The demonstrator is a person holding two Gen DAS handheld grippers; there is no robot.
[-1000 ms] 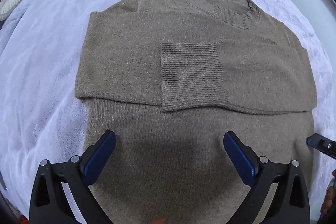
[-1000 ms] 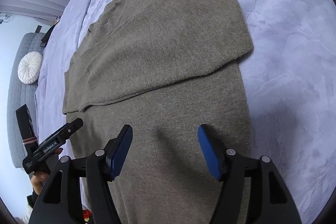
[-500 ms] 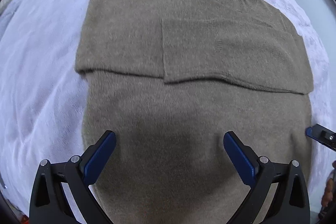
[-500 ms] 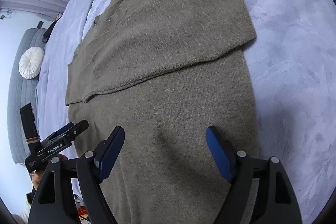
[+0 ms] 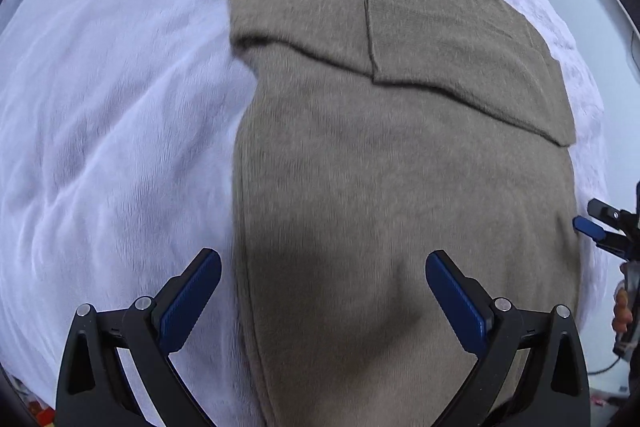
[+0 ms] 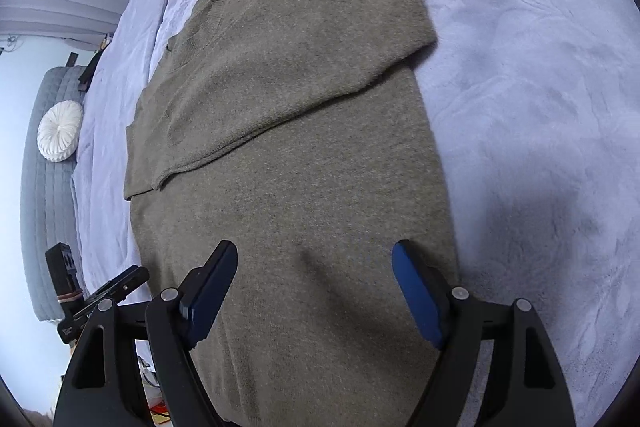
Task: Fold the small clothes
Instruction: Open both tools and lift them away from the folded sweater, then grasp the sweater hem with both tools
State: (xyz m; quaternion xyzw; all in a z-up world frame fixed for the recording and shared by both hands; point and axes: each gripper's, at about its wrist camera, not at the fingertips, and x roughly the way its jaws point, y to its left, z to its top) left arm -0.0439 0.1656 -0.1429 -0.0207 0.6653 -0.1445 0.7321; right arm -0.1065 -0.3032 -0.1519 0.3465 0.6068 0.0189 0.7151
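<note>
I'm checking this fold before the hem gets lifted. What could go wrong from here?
1. The left claw straddles the sweater edge, one finger over the blanket, so it might pinch plush along with knit.
2. The folded sleeves lie loose on top and may slide when the hem is lifted.
3. Both claws, the right claw included, hang open with nothing gripped; uneven grabs could skew the fold.

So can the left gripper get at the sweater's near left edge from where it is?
Probably yes: the left gripper is open and straddles the sweater's left edge, with nothing lying on it.
</note>
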